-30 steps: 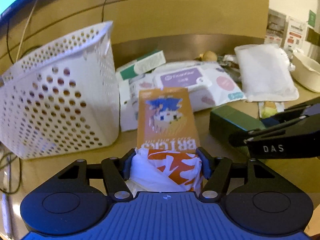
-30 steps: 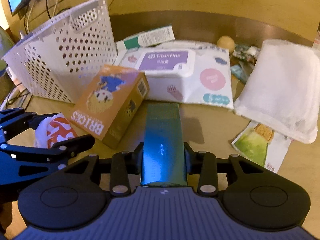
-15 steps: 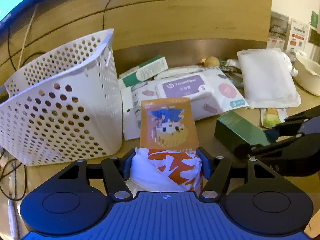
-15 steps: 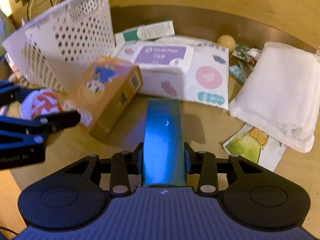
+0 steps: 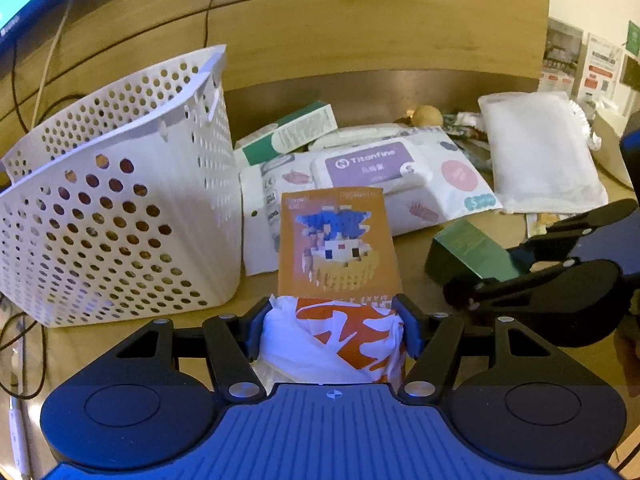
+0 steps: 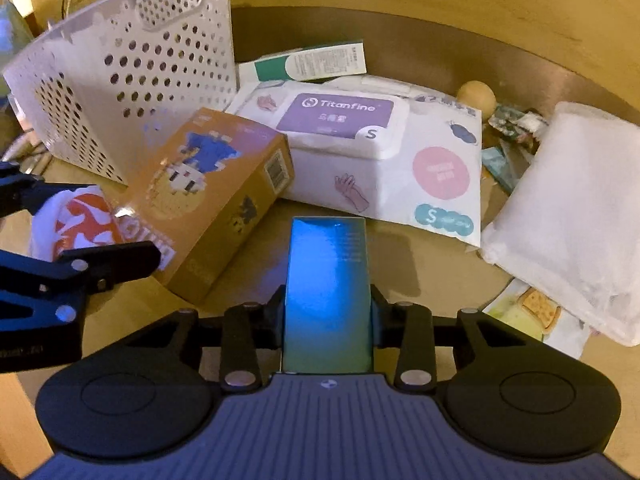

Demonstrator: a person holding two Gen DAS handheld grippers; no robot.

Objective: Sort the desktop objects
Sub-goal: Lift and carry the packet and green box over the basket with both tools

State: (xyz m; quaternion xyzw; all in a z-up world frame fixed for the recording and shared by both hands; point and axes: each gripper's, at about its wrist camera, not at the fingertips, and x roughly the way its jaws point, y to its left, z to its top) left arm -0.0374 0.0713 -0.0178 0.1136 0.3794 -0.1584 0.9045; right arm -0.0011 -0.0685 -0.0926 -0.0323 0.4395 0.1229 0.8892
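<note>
- The left gripper (image 5: 332, 326) is clamped on a crumpled white-and-orange packet (image 5: 340, 336); the right gripper (image 6: 328, 316) is clamped on a dark green rectangular box (image 6: 328, 280).
- Both items seem to be in carrying, above the desk.
- Next, I judge, each must rise over the rim of the white perforated plastic basket (image 5: 120, 208) on the left.
- An orange cardboard box (image 5: 338, 248) lies just ahead, so room is narrow.

Wood-panelled wall (image 5: 320, 20) behind a warm-lit tan desk (image 6: 400, 256)

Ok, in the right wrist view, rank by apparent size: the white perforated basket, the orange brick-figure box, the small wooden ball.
1. White perforated basket, partly cut off.
2. Orange brick-figure box; it sits nearer the camera, so the gap is unsure.
3. Wooden ball, clearly smallest.
</note>
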